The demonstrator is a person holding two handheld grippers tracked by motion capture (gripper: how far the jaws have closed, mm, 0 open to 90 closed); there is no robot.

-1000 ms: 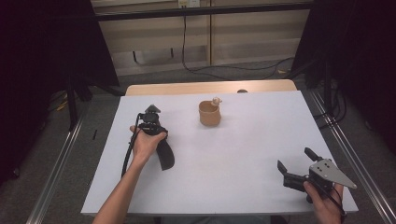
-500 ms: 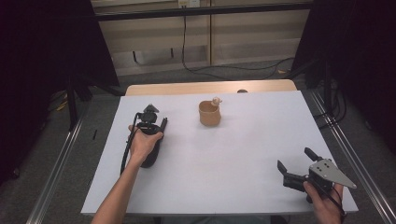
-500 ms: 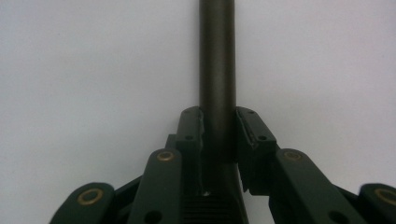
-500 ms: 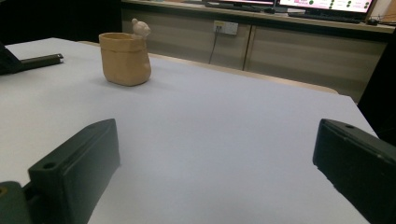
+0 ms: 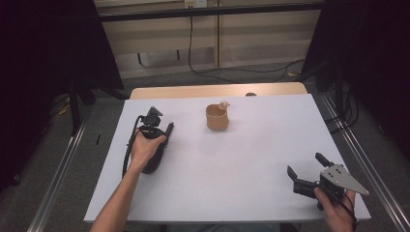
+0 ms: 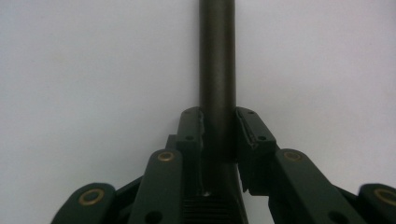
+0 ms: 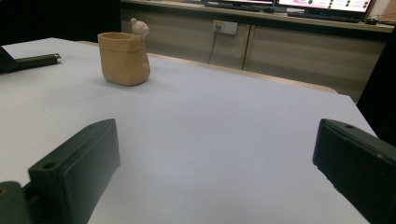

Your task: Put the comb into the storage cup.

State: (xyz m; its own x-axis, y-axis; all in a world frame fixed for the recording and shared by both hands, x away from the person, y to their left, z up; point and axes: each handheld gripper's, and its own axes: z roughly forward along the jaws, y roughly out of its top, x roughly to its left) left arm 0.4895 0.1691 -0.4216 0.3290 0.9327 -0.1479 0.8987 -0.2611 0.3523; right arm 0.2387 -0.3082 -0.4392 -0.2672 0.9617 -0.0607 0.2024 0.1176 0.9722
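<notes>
Nothing here can be read. At the upper right of the right gripper view, two bright monitor screens (image 7: 322, 4) on the far counter carry coloured dots and lines too small to make out as words, numbers or a brand.

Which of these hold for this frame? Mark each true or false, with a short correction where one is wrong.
1. The left gripper is shut on a dark rod. True.
2. The right gripper has its fingers closed together. False: they stand wide apart with nothing between them.
3. The tan cup stands upright on the white table. True.
4. The right gripper is touching the tan cup. False: it sits near the table's near right corner, well apart from the cup.
5. A small pale figure sits on the cup's rim. True.
</notes>
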